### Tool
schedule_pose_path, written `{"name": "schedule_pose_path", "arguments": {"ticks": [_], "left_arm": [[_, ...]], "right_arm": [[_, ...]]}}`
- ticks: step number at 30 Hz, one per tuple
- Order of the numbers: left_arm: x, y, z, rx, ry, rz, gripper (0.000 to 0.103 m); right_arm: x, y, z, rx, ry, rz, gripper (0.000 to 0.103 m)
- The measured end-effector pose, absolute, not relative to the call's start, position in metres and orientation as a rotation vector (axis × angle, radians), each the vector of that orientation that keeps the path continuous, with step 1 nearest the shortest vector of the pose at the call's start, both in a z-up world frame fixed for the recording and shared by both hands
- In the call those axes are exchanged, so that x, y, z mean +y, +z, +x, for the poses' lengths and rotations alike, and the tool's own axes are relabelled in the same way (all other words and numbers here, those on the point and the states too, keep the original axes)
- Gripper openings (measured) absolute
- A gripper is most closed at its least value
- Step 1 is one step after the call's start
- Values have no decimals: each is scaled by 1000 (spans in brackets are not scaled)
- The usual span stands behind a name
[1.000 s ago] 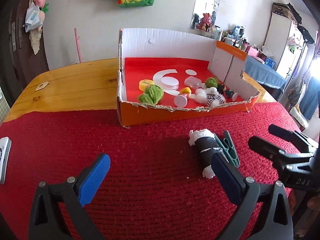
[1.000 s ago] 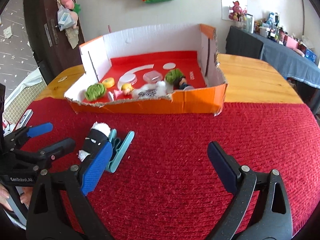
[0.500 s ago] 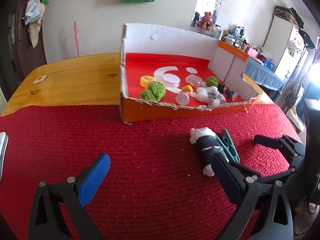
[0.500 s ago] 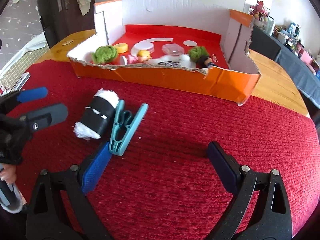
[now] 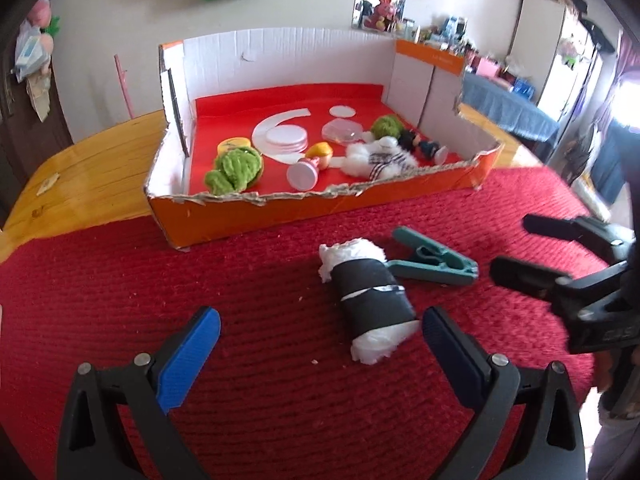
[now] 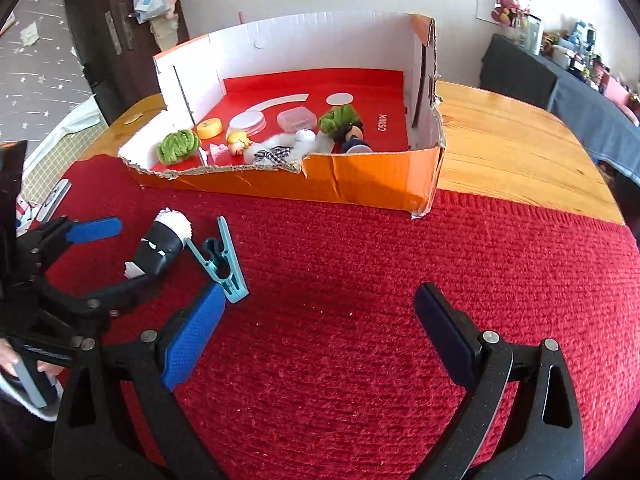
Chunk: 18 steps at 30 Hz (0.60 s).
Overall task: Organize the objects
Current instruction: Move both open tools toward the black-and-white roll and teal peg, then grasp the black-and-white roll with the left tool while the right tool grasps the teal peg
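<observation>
presently both spread-jawed grippers, left (image 5: 320,334) and right (image 6: 320,320), empty, faced black-wrapped white plastic roll (image 5: 370,296), seemingly for boxing.

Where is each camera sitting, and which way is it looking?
Left wrist: sits on the left gripper, facing the orange cardboard box; its blue-padded fingers show.
Right wrist: sits on the right gripper, facing the same box; a hand shows at left.
Both share the black-wrapped white roll and teal plastic clothespin on the red knitted cloth.
</observation>
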<state>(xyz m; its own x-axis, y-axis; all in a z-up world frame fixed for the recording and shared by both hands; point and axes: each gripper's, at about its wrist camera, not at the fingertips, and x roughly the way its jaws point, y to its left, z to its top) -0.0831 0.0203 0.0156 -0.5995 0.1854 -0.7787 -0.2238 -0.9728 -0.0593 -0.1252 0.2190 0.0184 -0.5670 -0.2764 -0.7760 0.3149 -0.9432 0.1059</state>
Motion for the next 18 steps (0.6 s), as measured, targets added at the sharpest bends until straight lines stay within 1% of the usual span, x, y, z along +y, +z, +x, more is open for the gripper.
{"name": "schedule_pose_path", "arguments": {"ticks": [7, 12, 14, 15, 17, 18], "left_arm": [[3, 17, -88, 81, 2666, -1289, 103], [3, 20, -89, 107, 2616, -1253, 102], [6, 20, -91, 117, 2598, -1250, 94], [7, 19, -93, 116, 2579, -1251, 92], [10, 18, -97, 113, 2550, -1250, 84], [12, 18, -98, 124, 2542, -1245, 83]], "right_arm": [[209, 17, -132, 47, -2430, 1224, 97], [187, 11, -138, 152, -2364, 1226, 97], [182, 8, -141, 190, -2349, 1222, 97], [179, 6, -142, 221, -2345, 1222, 97], [175, 5, -143, 272, -2336, 1208, 94], [173, 5, -143, 291, -2324, 1199, 87]]}}
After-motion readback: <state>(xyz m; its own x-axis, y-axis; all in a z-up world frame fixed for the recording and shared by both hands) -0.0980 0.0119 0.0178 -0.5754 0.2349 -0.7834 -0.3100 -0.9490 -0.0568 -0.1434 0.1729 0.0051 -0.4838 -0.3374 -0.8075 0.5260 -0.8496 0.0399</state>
